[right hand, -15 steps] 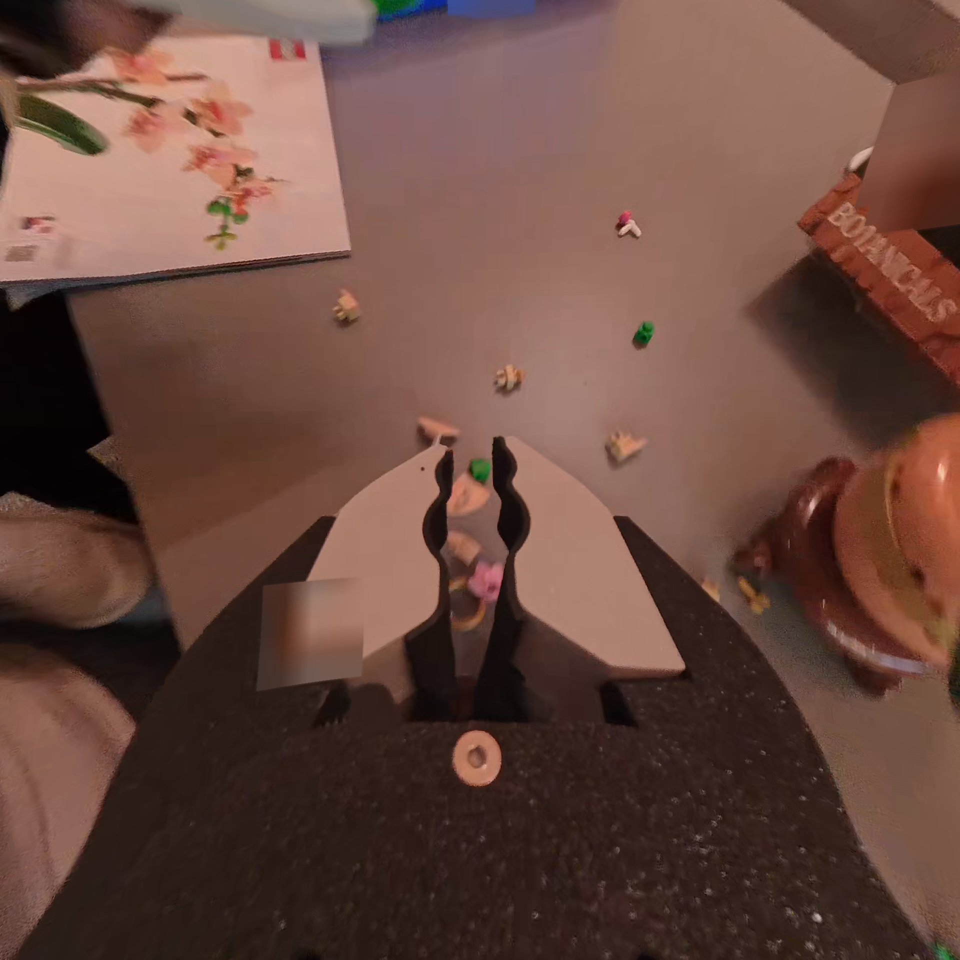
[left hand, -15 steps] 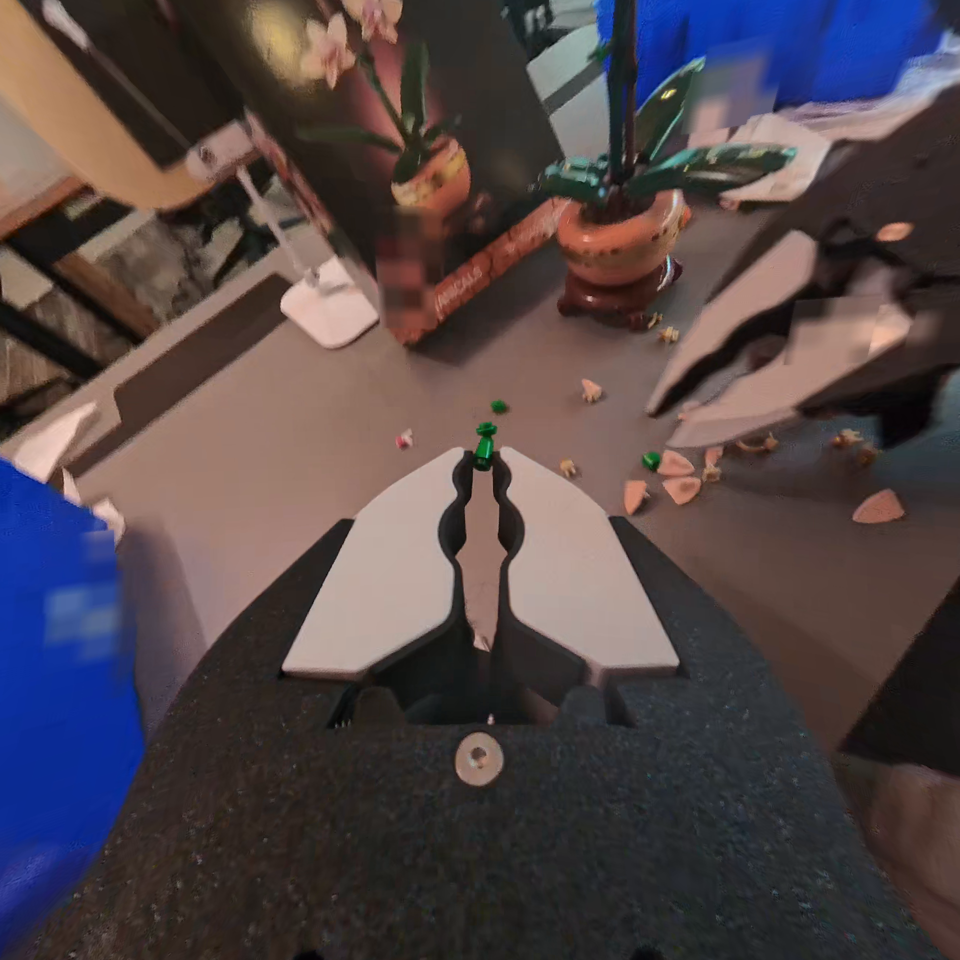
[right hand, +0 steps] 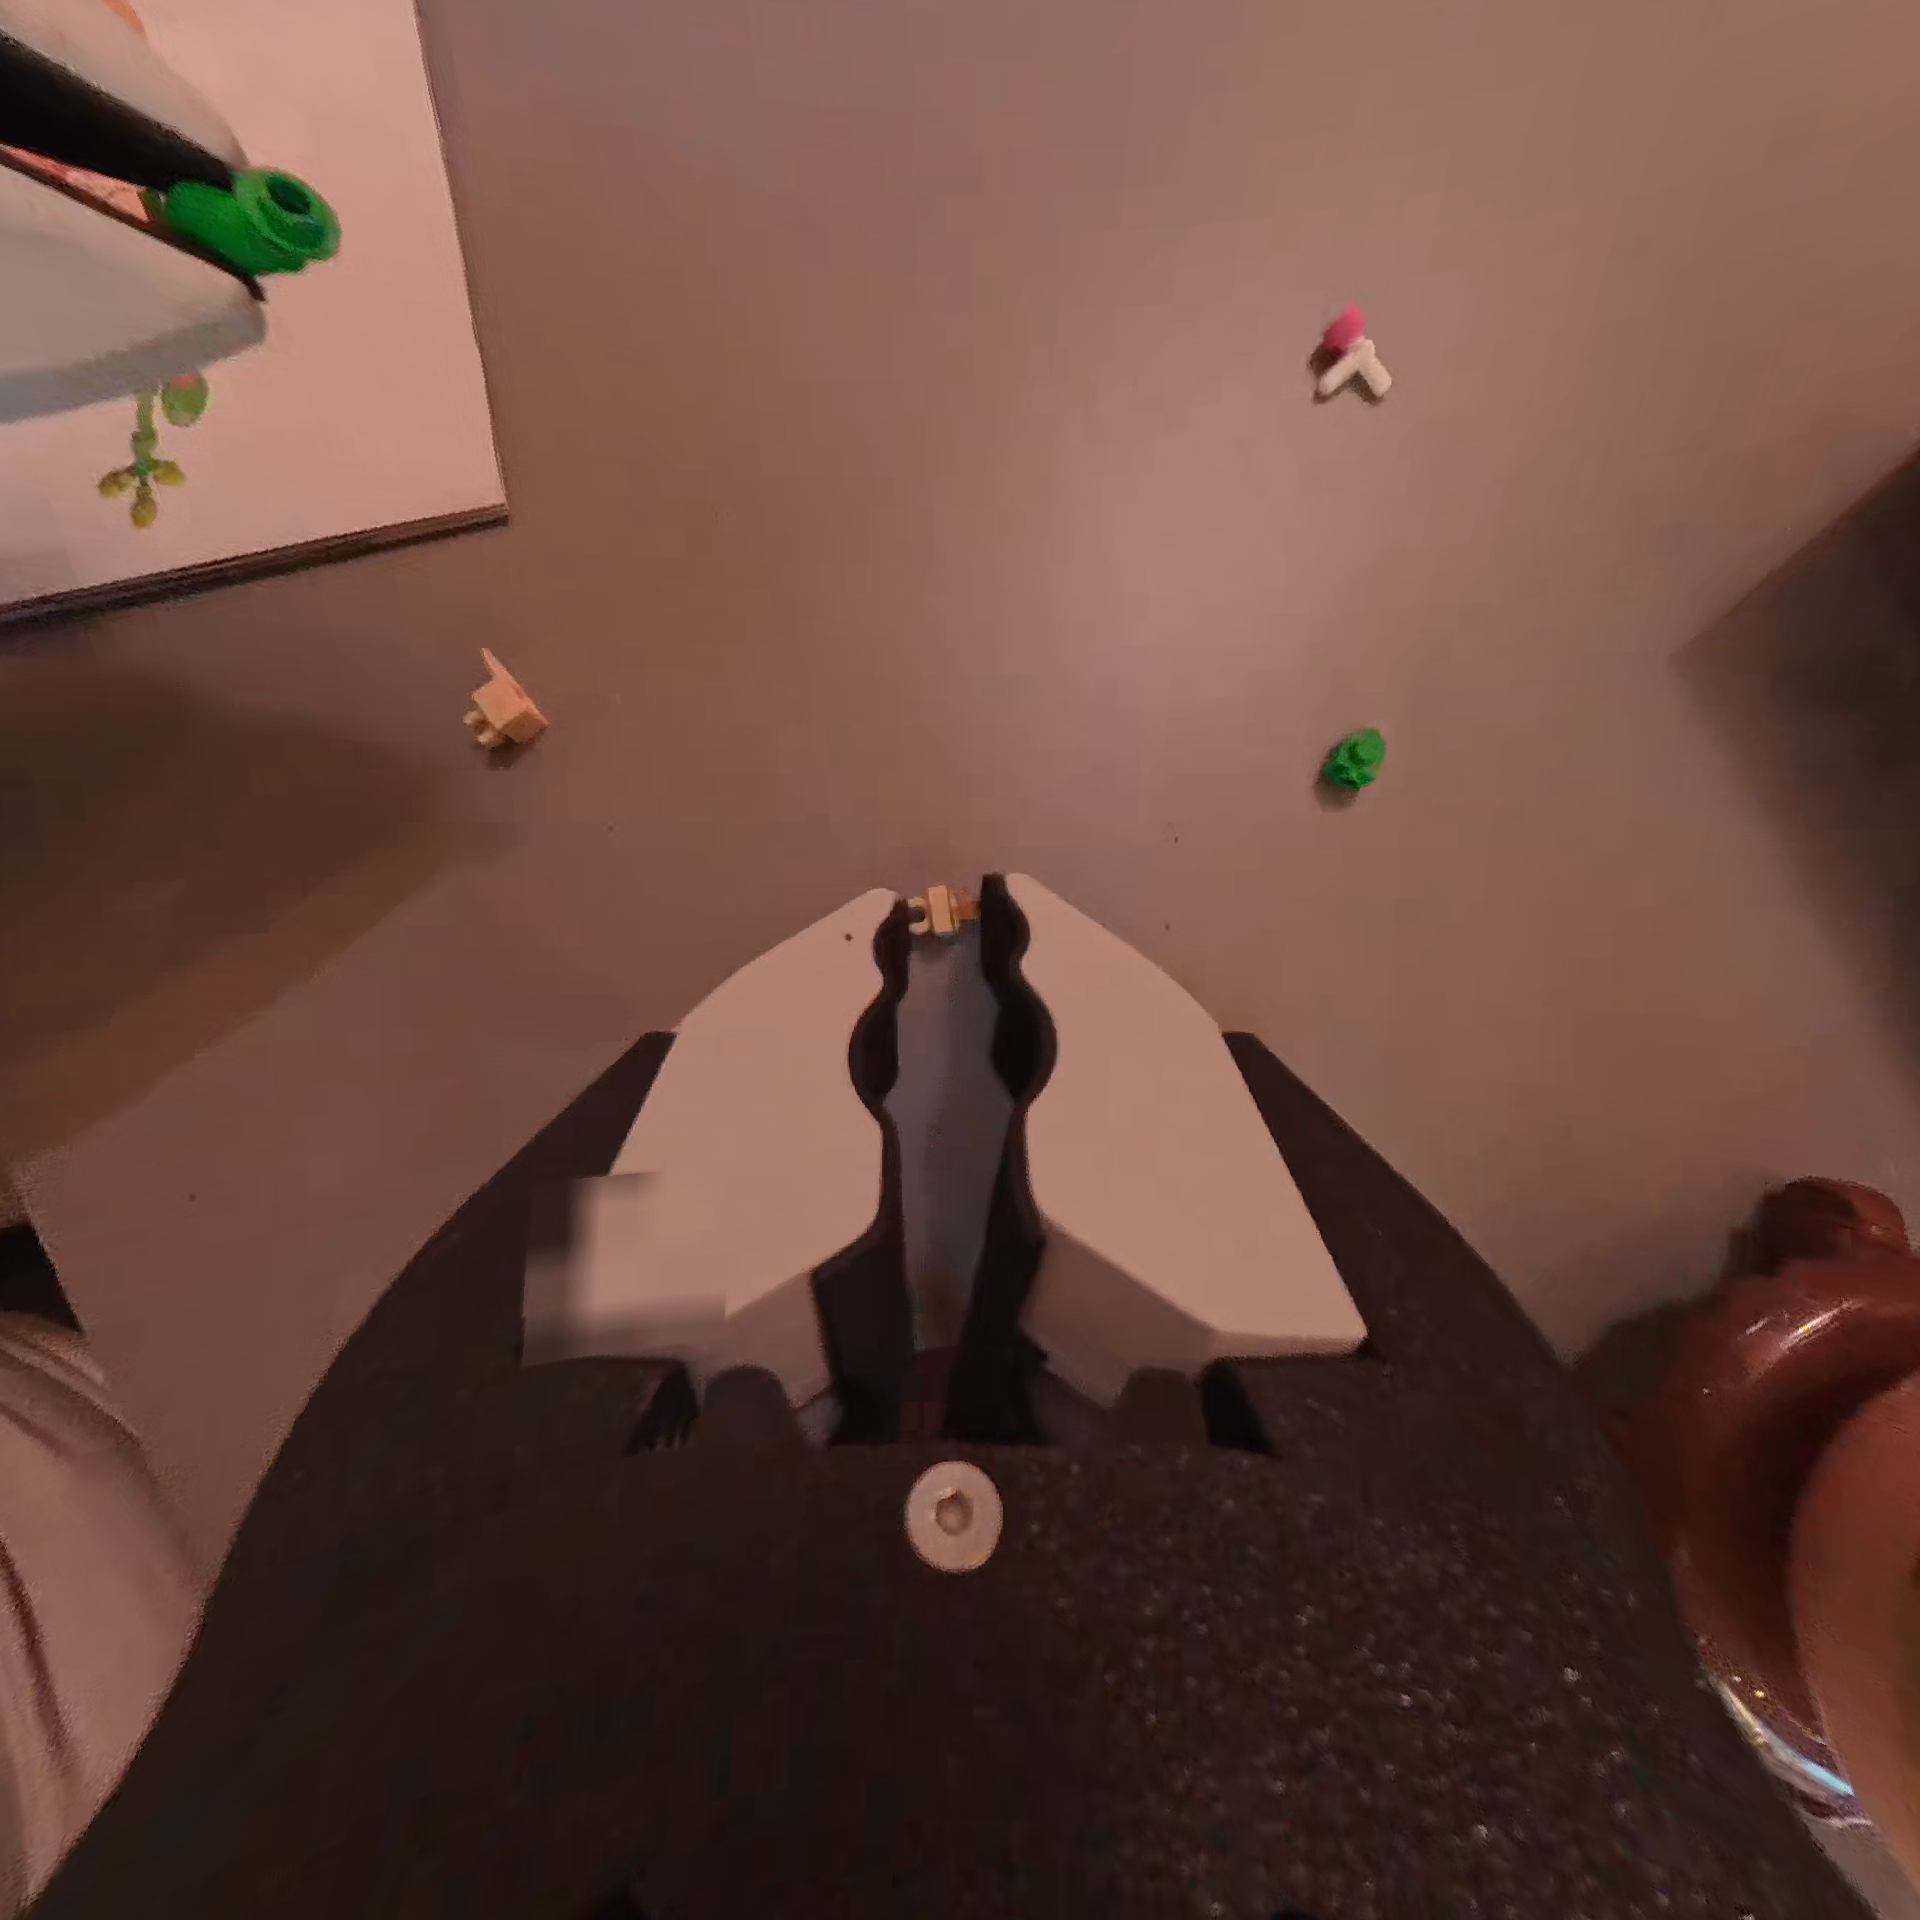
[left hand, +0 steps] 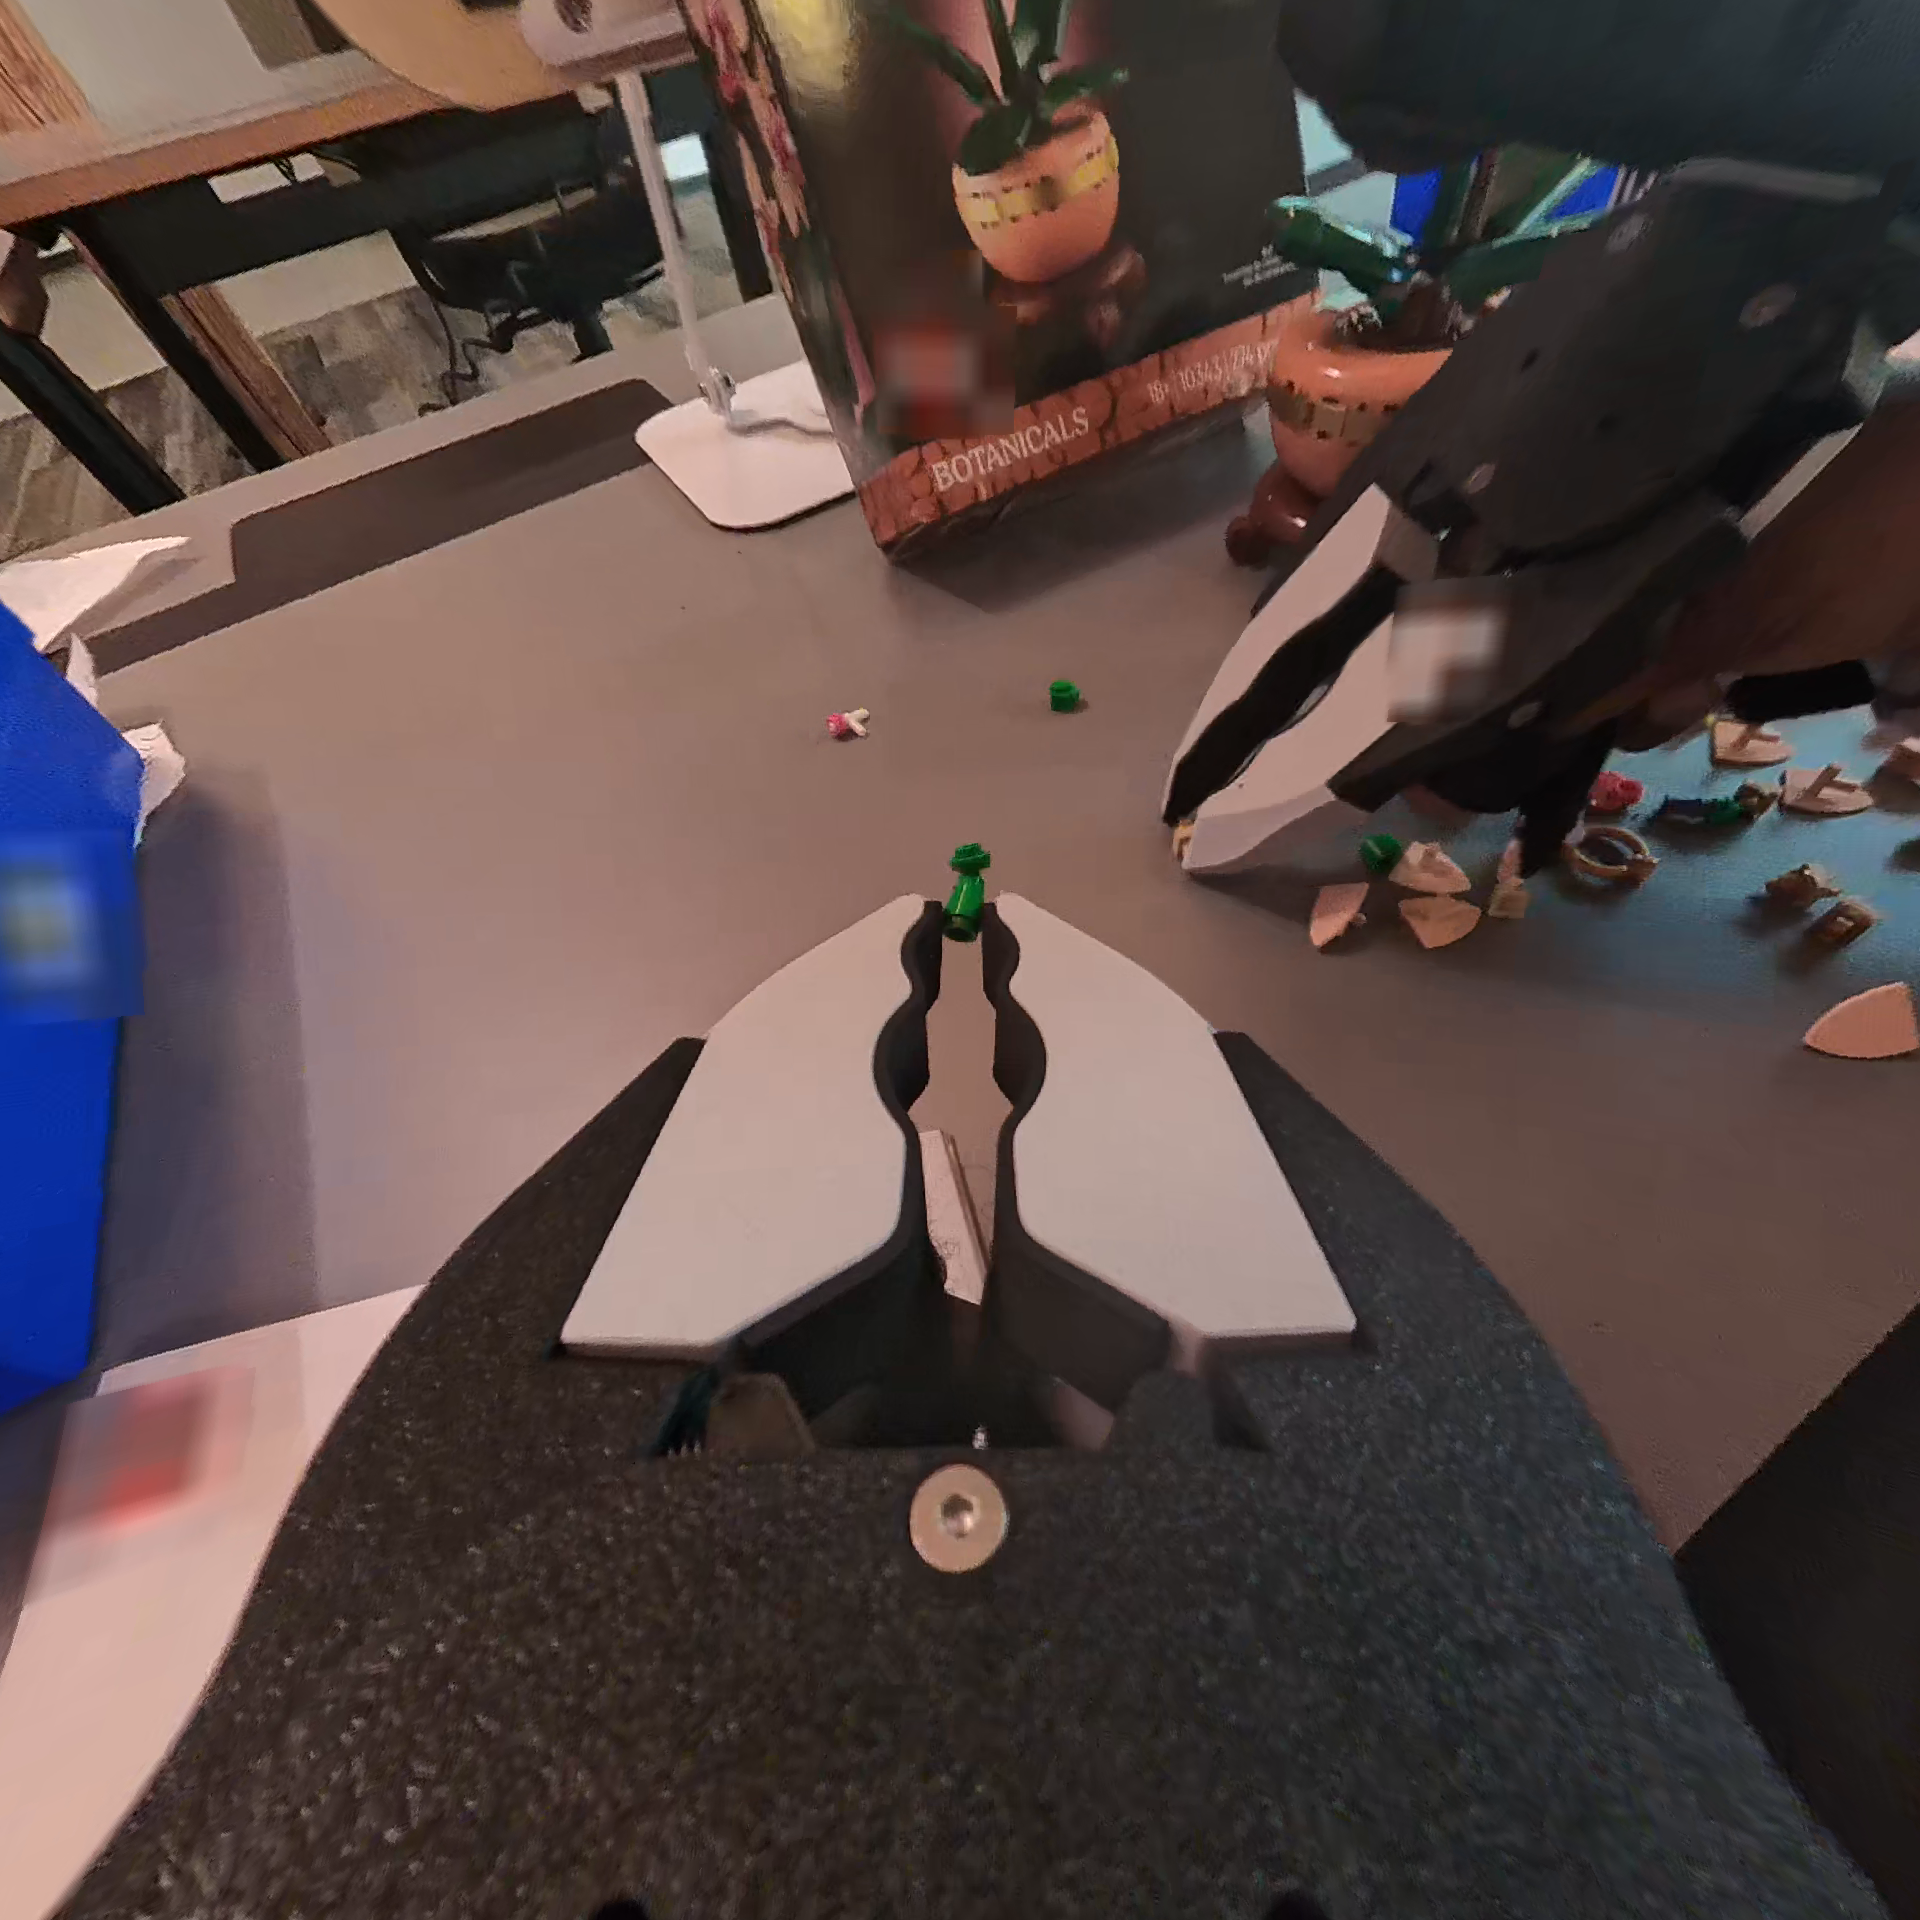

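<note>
A grey counter [left hand: 540, 790] carried everything, with a tall dark box [left hand: 1039, 260] picturing a potted plant standing at its far side beside the white base of a lamp [left hand: 743, 457]. Just right of the box stood a brick-built plant in a terracotta pot [left hand: 1340, 405]; in the right wrist view its brown stand [right hand: 1787, 1382] loomed at the lower right. A blue object [left hand: 52, 987] filled the left edge, and an open booklet [right hand: 343, 312] printed with flowers lay at the counter's corner.

The left hand-held gripper [left hand: 962, 914] was clamped at its tips on a small green stud piece [left hand: 966, 894], held clear above the counter. The right hand-held gripper [right hand: 945, 902], angled down with its tips near the counter, was closed on a tiny tan piece [right hand: 943, 914] across its very tips. Behind it, a scatter of tan petal pieces [left hand: 1439, 920] lay in a loose group, with one larger tan shell [left hand: 1865, 1023] apart to the right.

Loose on the open counter between the two tools lay a green round stud [right hand: 1353, 761], a pink-and-white piece [right hand: 1351, 358] beyond it, and a tan clip brick [right hand: 504, 717] below the booklet.
</note>
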`<state>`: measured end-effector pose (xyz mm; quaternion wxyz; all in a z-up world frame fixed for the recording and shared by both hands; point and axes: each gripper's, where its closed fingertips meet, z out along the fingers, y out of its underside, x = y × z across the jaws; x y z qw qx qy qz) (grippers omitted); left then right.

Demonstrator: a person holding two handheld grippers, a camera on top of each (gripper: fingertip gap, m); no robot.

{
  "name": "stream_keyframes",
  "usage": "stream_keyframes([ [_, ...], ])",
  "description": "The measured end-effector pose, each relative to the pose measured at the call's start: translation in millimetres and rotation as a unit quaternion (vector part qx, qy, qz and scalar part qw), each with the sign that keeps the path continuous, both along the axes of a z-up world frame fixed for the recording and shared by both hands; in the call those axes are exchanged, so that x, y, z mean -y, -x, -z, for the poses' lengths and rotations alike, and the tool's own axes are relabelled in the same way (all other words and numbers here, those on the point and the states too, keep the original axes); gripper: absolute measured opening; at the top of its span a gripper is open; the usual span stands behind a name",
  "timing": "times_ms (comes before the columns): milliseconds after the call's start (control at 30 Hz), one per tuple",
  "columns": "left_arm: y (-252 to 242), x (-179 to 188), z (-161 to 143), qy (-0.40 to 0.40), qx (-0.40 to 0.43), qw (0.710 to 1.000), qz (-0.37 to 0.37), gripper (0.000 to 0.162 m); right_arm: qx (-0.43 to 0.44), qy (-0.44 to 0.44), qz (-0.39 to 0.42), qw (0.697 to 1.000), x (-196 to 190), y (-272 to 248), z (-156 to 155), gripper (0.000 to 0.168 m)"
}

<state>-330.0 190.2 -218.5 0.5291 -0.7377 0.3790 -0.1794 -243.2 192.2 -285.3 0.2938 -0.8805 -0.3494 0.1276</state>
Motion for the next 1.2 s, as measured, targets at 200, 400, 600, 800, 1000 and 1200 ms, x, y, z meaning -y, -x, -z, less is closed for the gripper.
stream_keyframes([
  [200, 20.5, -7.5, -11.1, -0.012, 0.036, 0.999, -0.030, 0.007, -0.003, -0.009, -0.046, 0.999, -20.6, 33.5, -7.3, 0.013],
  [400, 37.9, -12.1, 0.6, 0.017, 0.022, 0.998, -0.060, 0.007, -0.020, -0.008, -0.163, 0.986, -44.8, 99.6, -6.4, 0.013],
  [600, 31.6, -8.7, 0.7, 0.013, 0.018, 0.999, -0.041, 0.007, -0.016, -0.004, -0.160, 0.987, -57.4, 102.7, -3.6, 0.013],
  [800, 33.7, -10.6, 3.4, 0.015, 0.017, 0.999, -0.045, 0.007, -0.014, -0.001, -0.153, 0.988, -57.0, 100.0, 0.2, 0.022],
  [1000, 31.0, -9.5, 4.6, 0.011, 0.008, 0.999, -0.038, 0.007, -0.016, -0.007, -0.160, 0.987, -56.7, 99.5, -1.9, 0.026],
  [1200, 29.7, -9.7, 4.1, 0.010, 0.012, 0.999, -0.036, 0.007, -0.021, -0.008, -0.167, 0.986, -55.9, 101.1, -2.9, 0.031],
])
